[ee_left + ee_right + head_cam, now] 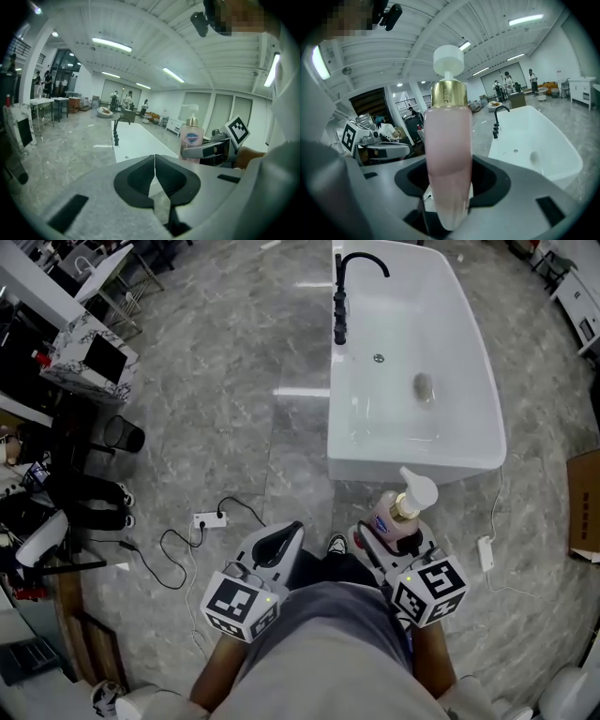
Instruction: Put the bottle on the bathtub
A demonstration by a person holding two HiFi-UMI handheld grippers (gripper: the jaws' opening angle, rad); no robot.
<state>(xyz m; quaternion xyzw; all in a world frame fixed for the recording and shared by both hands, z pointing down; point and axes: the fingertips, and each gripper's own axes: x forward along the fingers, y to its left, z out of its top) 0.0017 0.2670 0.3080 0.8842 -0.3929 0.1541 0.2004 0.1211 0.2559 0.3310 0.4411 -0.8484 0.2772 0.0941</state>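
Observation:
A pink pump bottle [398, 515] with a gold collar and white pump head stands upright between the jaws of my right gripper [392, 538], which is shut on it. The right gripper view shows the bottle [447, 159] filling the gap between the black pads. From the left gripper view the same bottle [191, 138] shows off to the right. The white bathtub [487, 442] lies straight ahead on the floor, its near rim just beyond the bottle. A black tap [342, 292] stands on its left rim. My left gripper [281, 545] is shut with nothing in it, its pads [140, 176] touching.
A power strip [209, 519] with a black cable lies on the grey stone floor to the left. Desks, chairs and a black bin [124, 434] crowd the far left. A white adapter [486, 553] and cable lie right of the tub, a cardboard box [585, 507] at the right edge.

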